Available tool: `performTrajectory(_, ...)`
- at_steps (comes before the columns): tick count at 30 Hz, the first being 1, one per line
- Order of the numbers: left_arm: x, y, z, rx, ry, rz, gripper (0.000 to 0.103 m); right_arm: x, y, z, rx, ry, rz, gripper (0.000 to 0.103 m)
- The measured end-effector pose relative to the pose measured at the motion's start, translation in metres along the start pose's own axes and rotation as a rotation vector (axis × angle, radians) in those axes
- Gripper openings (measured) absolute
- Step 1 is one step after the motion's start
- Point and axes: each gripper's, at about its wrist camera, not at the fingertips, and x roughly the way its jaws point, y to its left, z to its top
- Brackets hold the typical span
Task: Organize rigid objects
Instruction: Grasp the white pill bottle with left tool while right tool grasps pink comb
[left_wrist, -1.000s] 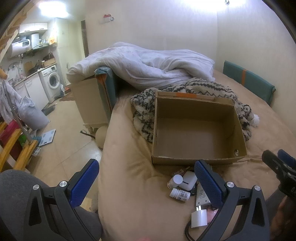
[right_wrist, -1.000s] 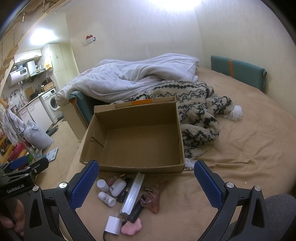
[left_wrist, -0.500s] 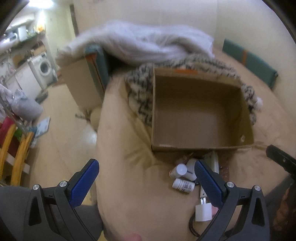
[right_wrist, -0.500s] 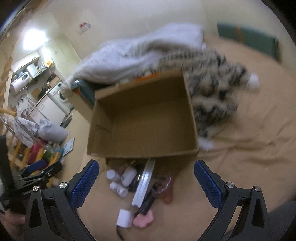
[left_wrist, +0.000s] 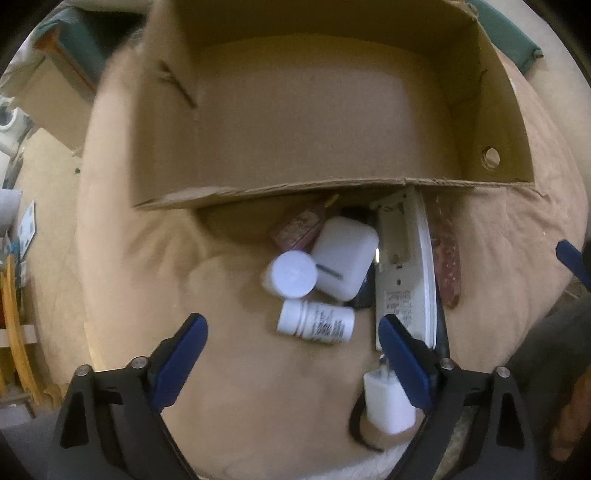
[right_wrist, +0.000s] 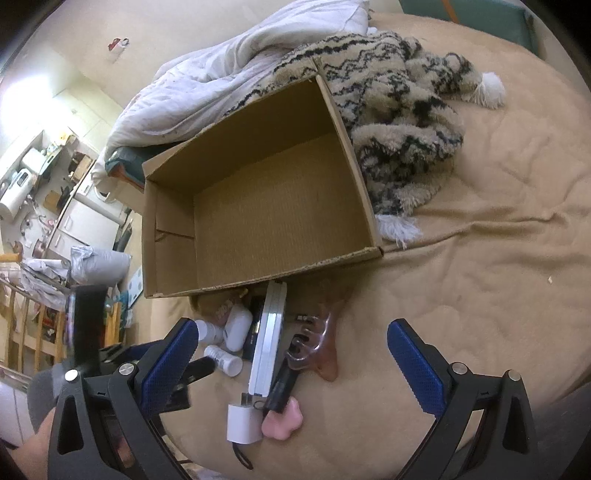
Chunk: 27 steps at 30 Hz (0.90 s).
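An empty cardboard box (left_wrist: 332, 110) (right_wrist: 266, 206) lies on the tan bed. In front of it sits a pile: a white pill bottle lying down (left_wrist: 316, 323) (right_wrist: 223, 360), a second white bottle (left_wrist: 291, 275), a white earbud case (left_wrist: 345, 258) (right_wrist: 238, 328), a long white remote (left_wrist: 400, 266) (right_wrist: 267, 339), a white charger plug (left_wrist: 388, 404) (right_wrist: 242, 424), a brown hair claw (right_wrist: 317, 343) and a pink piece (right_wrist: 284, 421). My left gripper (left_wrist: 293, 354) is open, low over the lying bottle. My right gripper (right_wrist: 291, 354) is open above the pile.
A patterned fluffy blanket (right_wrist: 402, 110) and a white duvet (right_wrist: 221, 74) lie behind the box. The bed's left edge (left_wrist: 85, 221) drops to the floor. A kitchen area with clutter (right_wrist: 44, 184) is at the far left.
Both grippers have dropped down and forward toward the pile in front of the box. The left one now hovers close over the bottles. Both stay open.
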Motion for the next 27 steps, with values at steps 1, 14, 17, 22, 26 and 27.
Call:
performTrajectory(1, 0.004, -0.002, 0.001, 0.003, 0.011, -0.006, 0.083, 0.003, -0.006, 0.003, 0.010, 0.012, 0.006, 0.103)
performTrajectory(14, 0.044, -0.009, 0.005, 0.007, 0.085, -0.020, 0.066, 0.100, -0.054, 0.009, 0.336, 0.339, 0.108, 0.073)
performTrajectory(17, 0.050, -0.008, 0.004, 0.007, 0.079, -0.016, 0.065, 0.113, -0.049, 0.011, 0.331, 0.352, 0.083, 0.073)
performTrajectory(22, 0.064, -0.005, 0.006, 0.004, 0.093, -0.025, 0.044, 0.128, -0.045, 0.018, 0.338, 0.337, 0.094, 0.077)
performTrajectory(26, 0.066, -0.004, 0.008, -0.002, 0.073, -0.009, 0.043, 0.122, -0.046, 0.016, 0.329, 0.308, 0.102, 0.061)
performTrajectory(27, 0.066, -0.003, 0.007, -0.010, 0.069, -0.006, 0.043, 0.121, -0.045, 0.015, 0.304, 0.316, 0.078, 0.038)
